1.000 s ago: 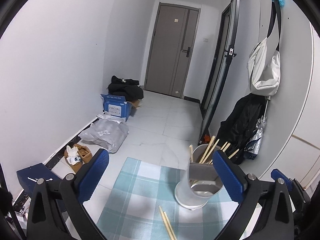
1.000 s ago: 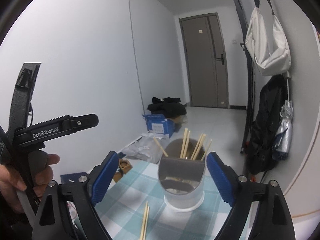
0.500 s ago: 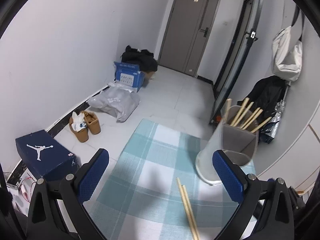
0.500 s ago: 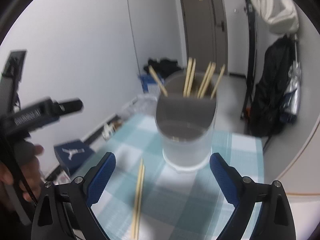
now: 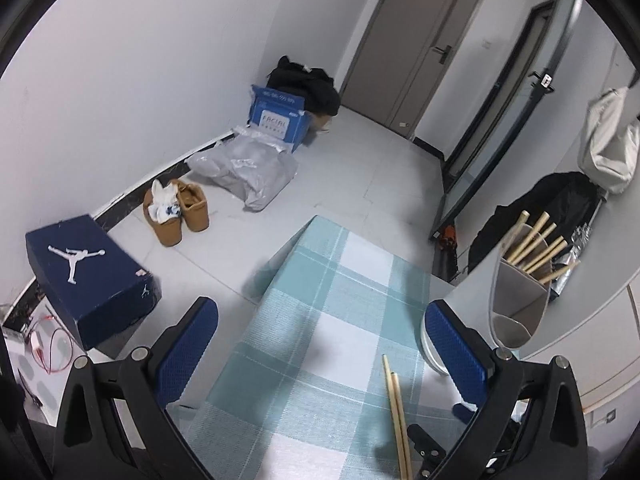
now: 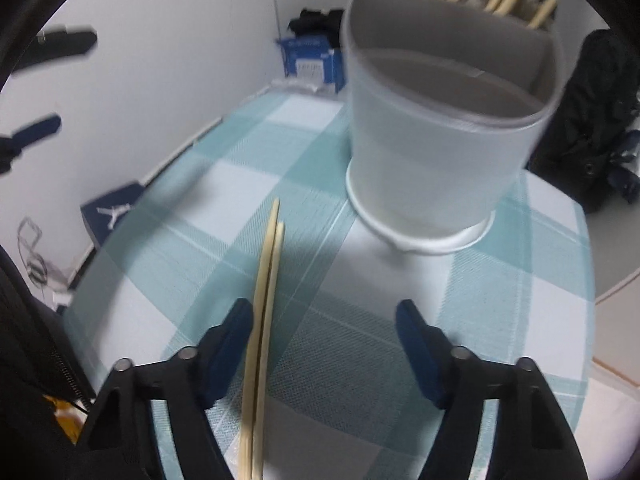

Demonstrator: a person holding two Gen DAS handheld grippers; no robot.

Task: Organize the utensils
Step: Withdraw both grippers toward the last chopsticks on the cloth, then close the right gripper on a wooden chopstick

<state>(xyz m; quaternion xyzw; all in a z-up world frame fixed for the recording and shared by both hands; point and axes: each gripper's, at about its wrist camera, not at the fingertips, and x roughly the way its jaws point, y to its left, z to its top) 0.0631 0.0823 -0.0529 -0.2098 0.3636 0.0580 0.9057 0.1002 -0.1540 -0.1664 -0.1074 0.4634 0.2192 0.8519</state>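
Right gripper (image 6: 324, 316) lowered, jaws closing, chopsticks (image 6: 264, 320) pointing toward holder (image 6: 440, 140)

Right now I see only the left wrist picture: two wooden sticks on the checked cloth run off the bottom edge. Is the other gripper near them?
Observer: Yes. The right gripper straddles the chopsticks; they lie beside the finger on the picture's left.
Operator: Has it grabbed them?
Observer: Not yet. Its jaws have just been closing, but the pads do not press them; they lie flat on the cloth.
Operator: Where is the cup from there?
Observer: The holder stands straight ahead of that gripper, beyond the chopsticks' tips.
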